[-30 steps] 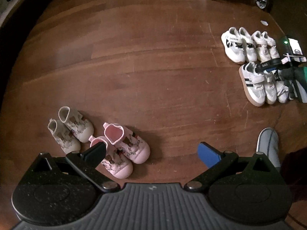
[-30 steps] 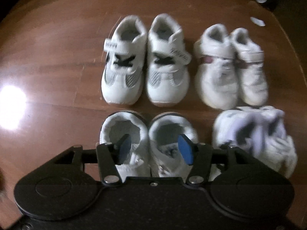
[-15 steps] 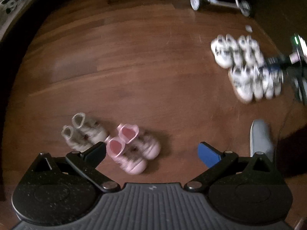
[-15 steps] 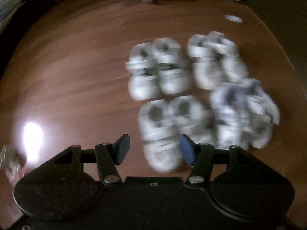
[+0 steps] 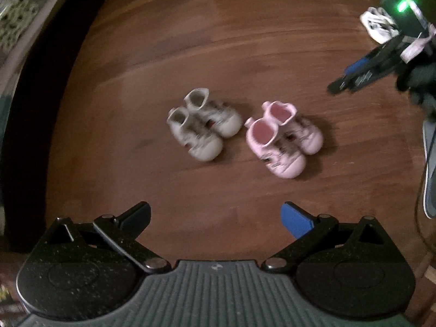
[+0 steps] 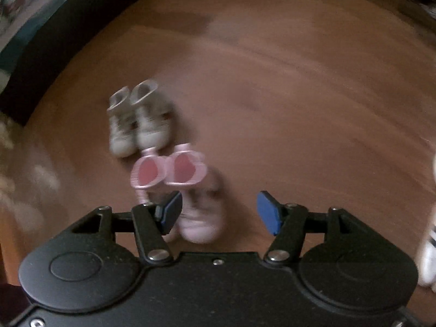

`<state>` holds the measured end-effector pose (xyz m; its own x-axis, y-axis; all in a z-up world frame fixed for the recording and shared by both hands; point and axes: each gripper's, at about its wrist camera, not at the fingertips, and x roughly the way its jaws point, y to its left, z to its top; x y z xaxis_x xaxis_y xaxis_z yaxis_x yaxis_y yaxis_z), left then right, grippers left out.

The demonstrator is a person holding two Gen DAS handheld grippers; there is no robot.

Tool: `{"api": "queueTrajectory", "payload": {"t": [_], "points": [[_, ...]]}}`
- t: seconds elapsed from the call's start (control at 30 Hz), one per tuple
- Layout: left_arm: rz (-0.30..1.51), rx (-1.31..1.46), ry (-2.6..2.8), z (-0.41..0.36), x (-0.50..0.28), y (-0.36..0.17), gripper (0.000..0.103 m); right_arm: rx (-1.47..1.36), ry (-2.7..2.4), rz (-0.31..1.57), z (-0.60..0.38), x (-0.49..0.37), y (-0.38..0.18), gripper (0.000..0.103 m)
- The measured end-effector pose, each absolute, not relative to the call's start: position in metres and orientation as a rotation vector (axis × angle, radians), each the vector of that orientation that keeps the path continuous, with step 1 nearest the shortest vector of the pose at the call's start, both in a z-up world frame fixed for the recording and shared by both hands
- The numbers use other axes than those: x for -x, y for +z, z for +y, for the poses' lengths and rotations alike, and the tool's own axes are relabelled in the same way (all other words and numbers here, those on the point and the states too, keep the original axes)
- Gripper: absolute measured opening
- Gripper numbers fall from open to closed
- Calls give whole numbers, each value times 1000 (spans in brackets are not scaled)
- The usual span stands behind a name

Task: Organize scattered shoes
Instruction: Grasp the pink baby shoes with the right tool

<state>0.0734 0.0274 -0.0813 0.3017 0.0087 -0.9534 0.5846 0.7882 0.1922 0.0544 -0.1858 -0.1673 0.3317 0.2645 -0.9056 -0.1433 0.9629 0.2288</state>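
Observation:
Two small pairs stand side by side on the wooden floor: a beige pair (image 5: 203, 128) and a pink pair (image 5: 283, 139). My left gripper (image 5: 215, 218) hangs open above the bare floor in front of them, nothing between its fingers. The right gripper (image 5: 354, 75) shows at the right edge of the left wrist view, beyond the pink pair. In the right wrist view, which is blurred, my right gripper (image 6: 218, 212) hovers over the pink pair (image 6: 185, 188), its jaws opening, with the beige pair (image 6: 139, 120) farther off. The pads press on nothing.
White sneakers (image 5: 380, 26) stand at the far right, and a white shoe (image 6: 427, 245) shows at the right wrist view's edge. A grey shoe (image 5: 430, 169) on a person's foot is at the right. Dark furniture (image 5: 41, 81) runs along the left.
Both grippers swung left, away from the rows of white sneakers. The beige and pink pairs are now central in both views. The right jaws stand wider apart than before.

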Motion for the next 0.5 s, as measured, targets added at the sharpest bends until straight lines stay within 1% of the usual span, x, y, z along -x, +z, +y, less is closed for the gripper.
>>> {"api": "queueTrajectory", "payload": {"t": [0.13, 0.5], "points": [[1230, -521, -382, 47, -79, -79, 103, -71, 289, 1243, -144, -75, -194, 63], [1212, -462, -378, 50, -88, -70, 103, -65, 239, 1317, -117, -111, -238, 63]]}}
